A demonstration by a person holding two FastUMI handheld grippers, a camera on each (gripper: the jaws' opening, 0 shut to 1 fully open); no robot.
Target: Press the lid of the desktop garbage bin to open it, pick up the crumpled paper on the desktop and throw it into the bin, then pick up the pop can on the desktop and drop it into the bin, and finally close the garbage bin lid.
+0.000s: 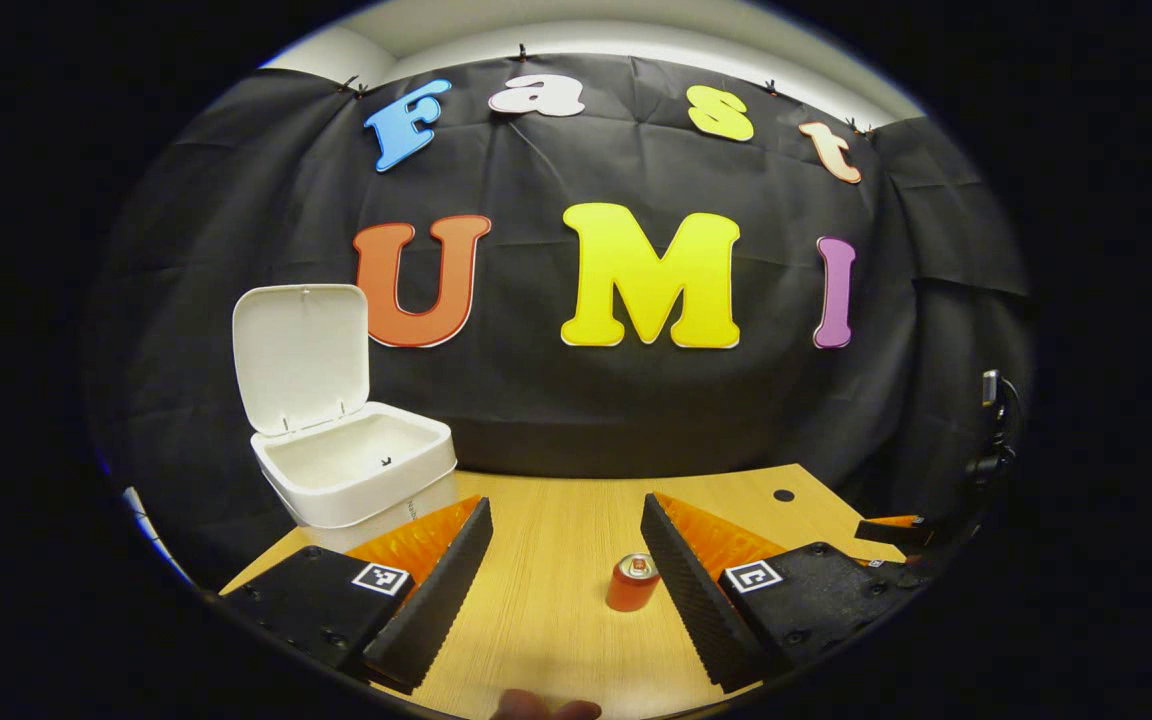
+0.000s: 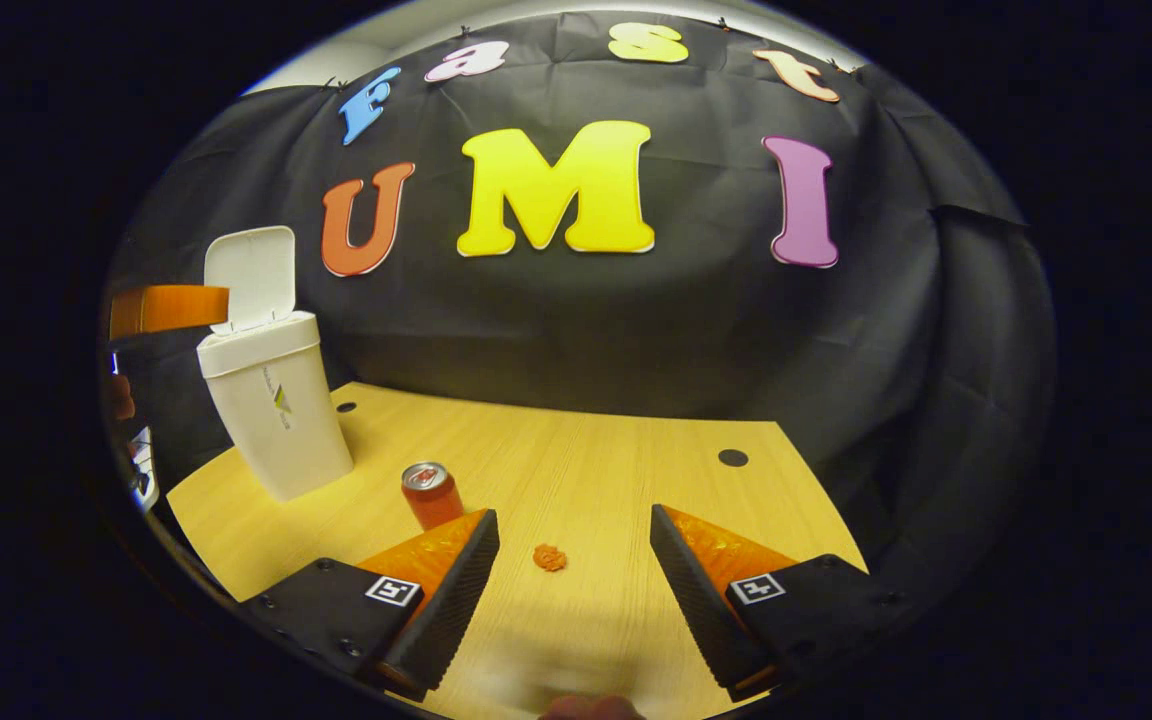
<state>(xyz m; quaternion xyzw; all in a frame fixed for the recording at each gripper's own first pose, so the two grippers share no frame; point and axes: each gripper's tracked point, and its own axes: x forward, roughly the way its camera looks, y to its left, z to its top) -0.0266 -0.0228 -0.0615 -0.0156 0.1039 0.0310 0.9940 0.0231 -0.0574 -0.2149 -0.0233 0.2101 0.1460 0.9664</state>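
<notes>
The white desktop bin [image 1: 351, 470] stands at the left with its lid [image 1: 301, 355] swung up, the inside bare. In the left gripper view the red pop can [image 1: 633, 582] stands upright on the table, just inside one finger of my open left gripper [image 1: 564, 510], which hovers high near the bin. In the right gripper view the bin [image 2: 276, 410] is at the far left, and the can [image 2: 431, 493] stands in front of it. A small orange crumpled paper [image 2: 549, 557] lies on the table between the fingers of my open right gripper [image 2: 574, 520]. Neither gripper holds anything.
The wooden table [image 2: 586, 450] has a curved front edge and small dark holes [image 2: 733, 457]. The left gripper [image 2: 168, 308] shows beside the bin's top at the far left. The right gripper [image 1: 891, 528] shows at the table's right edge. Black cloth wall stands behind.
</notes>
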